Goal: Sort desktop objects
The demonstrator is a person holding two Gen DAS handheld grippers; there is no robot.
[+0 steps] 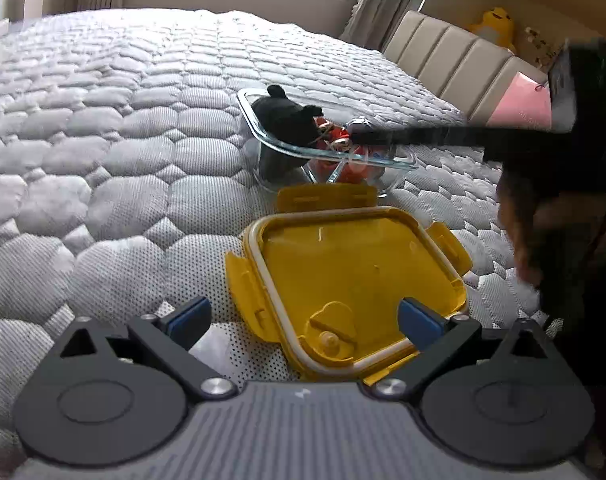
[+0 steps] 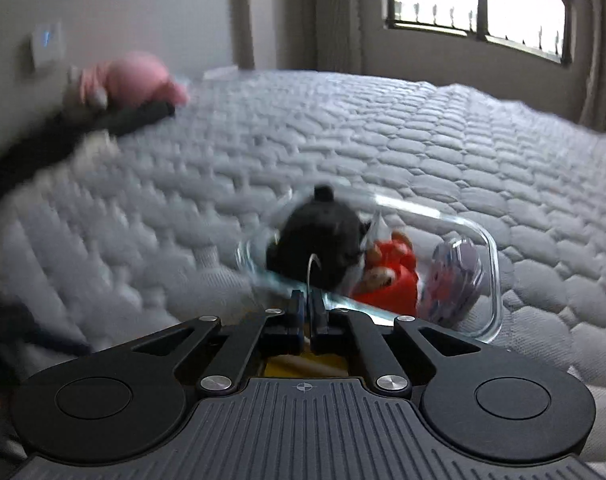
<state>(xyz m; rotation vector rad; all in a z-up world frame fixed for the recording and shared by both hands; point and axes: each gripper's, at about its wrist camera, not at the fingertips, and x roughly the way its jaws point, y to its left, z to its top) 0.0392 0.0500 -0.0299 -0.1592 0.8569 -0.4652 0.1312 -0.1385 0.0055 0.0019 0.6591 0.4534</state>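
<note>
The glass container (image 1: 327, 156) was a clear, rounded-rectangular dish resting on the quilted grey mattress (image 1: 103, 140). It held a black plush toy (image 1: 283, 118) at one end, an orange-red toy (image 1: 335, 140) in the middle, and a round, patterned object (image 2: 457, 276) at the other end. The yellow lid (image 1: 351, 276) lay upside down on the mattress just beside the container, with its white seal ring facing up and its four latch flaps spread outward.

The left gripper (image 1: 303, 316) was spread wide, its blue-padded fingers on either side of the lid's near edge and clamping nothing. The right gripper (image 2: 307, 304) had its fingers drawn together; a thin pale loop rose between the tips, but motion blur prevented confirming whether it was gripped.

The left wrist view showed the whole lid, the upholstered headboard (image 1: 455, 60) and a yellow plush (image 1: 495, 26) behind it; the right gripper entered there as a dark bar reaching over the container. The right wrist view showed the container's contents from above its near rim, only a sliver of yellow below the fingers, and a blurred pink object (image 2: 135, 76) at the mattress's far left.
</note>
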